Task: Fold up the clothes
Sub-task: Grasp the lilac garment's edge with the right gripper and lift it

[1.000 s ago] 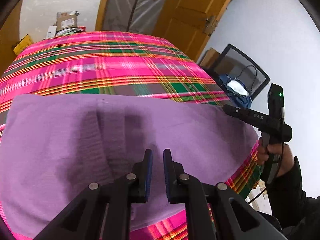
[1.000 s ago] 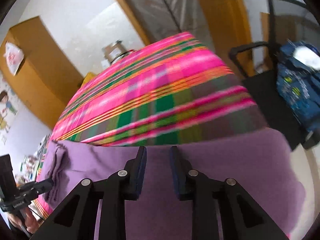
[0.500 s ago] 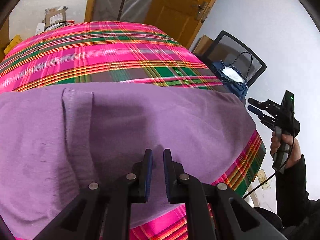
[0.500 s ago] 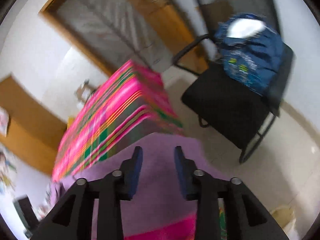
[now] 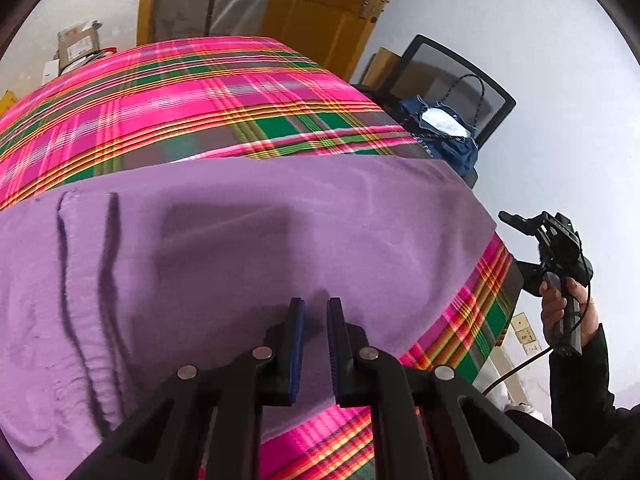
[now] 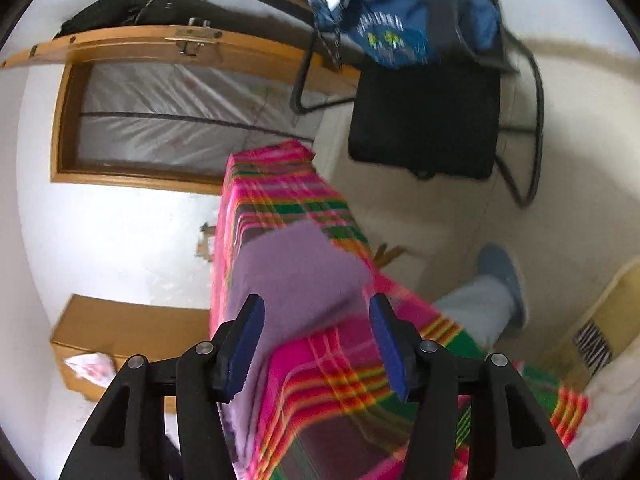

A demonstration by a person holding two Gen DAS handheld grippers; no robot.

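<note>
A purple garment lies spread flat on the pink plaid tablecloth, with two ribbed folds on its left part. My left gripper hovers low over the garment's near edge, its jaws a narrow gap apart with nothing between them. A hand holds my right gripper off the table's right corner, clear of the cloth. In the right wrist view the scene is rolled sideways. There the right gripper has its jaws opening wide, and the garment's corner lies ahead, untouched by the blue pads.
A black mesh chair with a blue bag stands beyond the table's right side. A wooden door is behind, and boxes sit past the far edge. A person's leg and shoe are by the table corner.
The right gripper has rolled onto its side, swung off the garment to the table's right corner and spread its jaws. The left gripper shifted a little along the near edge, its gap unchanged.
</note>
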